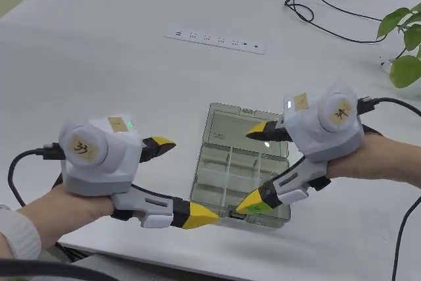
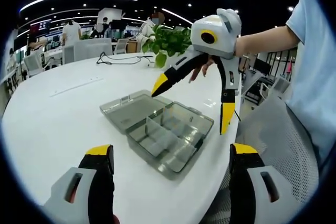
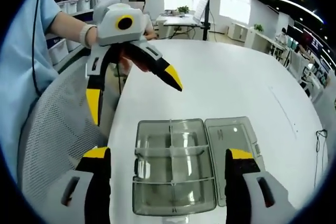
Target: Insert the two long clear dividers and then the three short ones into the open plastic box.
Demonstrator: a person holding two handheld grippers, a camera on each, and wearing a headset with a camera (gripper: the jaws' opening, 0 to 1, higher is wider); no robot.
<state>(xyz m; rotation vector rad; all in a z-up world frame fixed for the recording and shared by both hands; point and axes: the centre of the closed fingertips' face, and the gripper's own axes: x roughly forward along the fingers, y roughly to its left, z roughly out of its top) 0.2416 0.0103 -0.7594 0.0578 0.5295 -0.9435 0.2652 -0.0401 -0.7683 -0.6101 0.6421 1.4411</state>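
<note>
The open clear plastic box (image 1: 205,182) lies on the white table between my two grippers, its lid (image 1: 231,120) folded flat on the far side. Clear dividers (image 1: 227,171) stand inside it and split it into several compartments. My left gripper (image 1: 191,179) hovers just left of the box, open and holding nothing. My right gripper (image 1: 245,172) hovers at the box's right edge, also open and holding nothing. The left gripper view shows the box (image 2: 168,139) beyond my left gripper (image 2: 171,153), with the right gripper (image 2: 190,111) above it. The right gripper view has the box (image 3: 170,169) ahead of my right gripper (image 3: 168,154) and the left gripper (image 3: 136,103) beyond it.
A white power strip (image 1: 214,39) lies further back on the table. A black cable (image 1: 316,14) and a green plant (image 1: 402,44) sit at the far right. The table's near edge runs just below the box. A mesh chair (image 3: 58,129) stands beside the table.
</note>
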